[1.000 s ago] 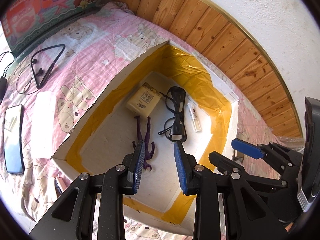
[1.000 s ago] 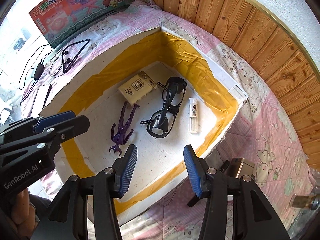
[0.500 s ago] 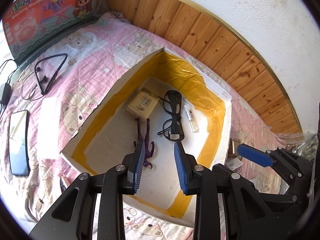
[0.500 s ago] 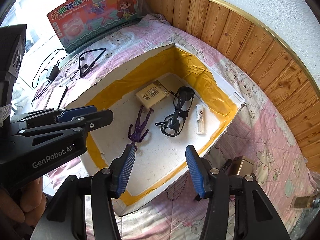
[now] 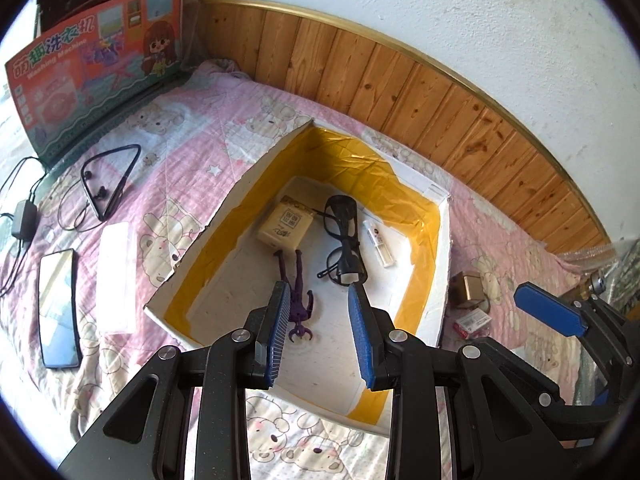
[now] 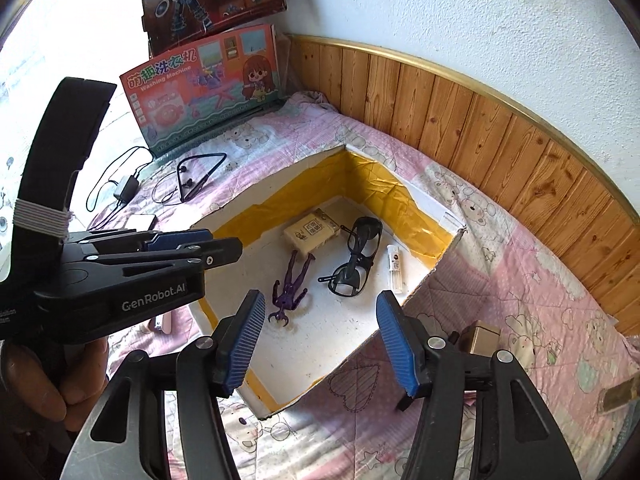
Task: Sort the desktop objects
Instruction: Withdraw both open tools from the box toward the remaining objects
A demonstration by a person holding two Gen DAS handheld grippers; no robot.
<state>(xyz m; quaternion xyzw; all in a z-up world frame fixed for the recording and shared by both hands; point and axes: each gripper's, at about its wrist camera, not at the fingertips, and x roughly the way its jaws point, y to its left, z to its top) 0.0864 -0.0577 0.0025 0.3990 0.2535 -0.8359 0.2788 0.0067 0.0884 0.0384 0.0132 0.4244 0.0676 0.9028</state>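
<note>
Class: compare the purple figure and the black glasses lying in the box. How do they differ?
The figure is purple and slim, limbs spread; the glasses are black and broader, temples unfolded. The figure lies nearer the grippers, below the tan packet; the glasses lie beside the white tube. Both lie flat, ungripped.

Bed with a pink bear-print quilt (image 5: 192,184)

On it: white box (image 5: 240,188) at centre; neckband earphones (image 5: 110,178), charger (image 5: 24,216), phone (image 5: 58,306) and white case (image 5: 116,276) at nine o'clock; toy carton (image 5: 96,76) at eleven; small brown box (image 5: 468,288) at three.
</note>
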